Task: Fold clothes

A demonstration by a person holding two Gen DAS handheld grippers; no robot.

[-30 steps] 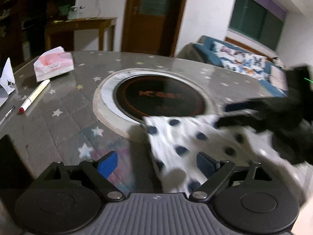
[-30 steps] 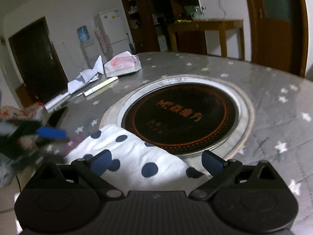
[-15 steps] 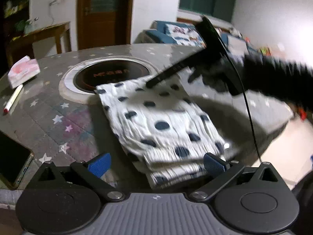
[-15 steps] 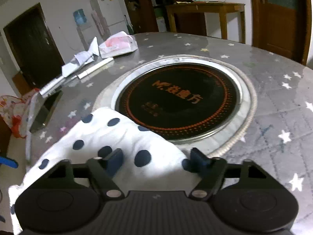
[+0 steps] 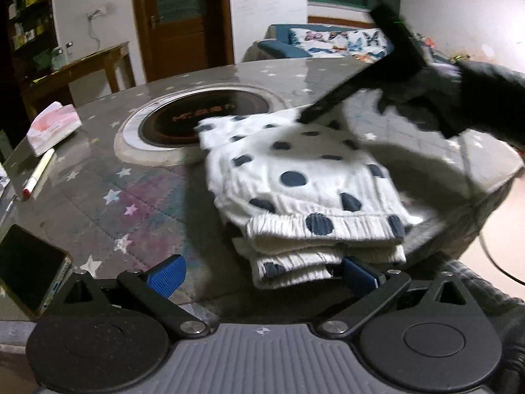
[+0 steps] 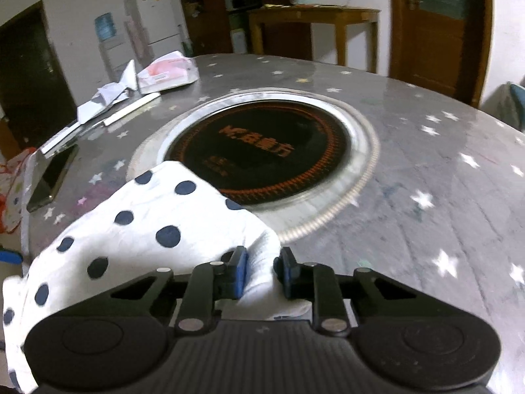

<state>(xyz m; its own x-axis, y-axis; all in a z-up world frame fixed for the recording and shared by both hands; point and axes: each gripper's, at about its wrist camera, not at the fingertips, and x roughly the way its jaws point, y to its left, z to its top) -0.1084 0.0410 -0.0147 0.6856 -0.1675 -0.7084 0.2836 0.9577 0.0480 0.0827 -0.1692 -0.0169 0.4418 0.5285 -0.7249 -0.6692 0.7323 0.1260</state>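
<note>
Right gripper [image 6: 261, 274]: my jaws are now narrow and pinched on a far corner of the white, navy-spotted cotton garment [image 5: 305, 180]. Half a second ago the same blue pads stood wider with the cloth only lying between them, so the grip has just been made.

Left gripper [image 5: 262, 271]: jaws wide, holding nothing. The ribbed cuff edges of the garment lie stacked just in front of my right-hand pad; whether that pad touches the cloth I cannot tell, the edge hides it.

Where the garment lies: near right part of the round grey star-printed table [image 5: 98, 170], its far end overlapping the rim of the round black inset cooktop [image 6: 259, 151]. It sits in several layers, cuffs at the near edge, so it is already doubled over at least once. A second ago the left view was closer in and saw only a flat spotted corner; now it sits farther back and takes in the whole stack.

Judgement: with the far corner clamped, the right side looks set to carry that end over for a further fold, or to tug it square. Motion blur on the right gripper in the left view makes the direction uncertain.

Left of the cloth: dark smartphone [image 5: 29, 271], white marker pen [image 5: 37, 174], pink tissue pack [image 5: 54, 128], all well apart from it
</note>
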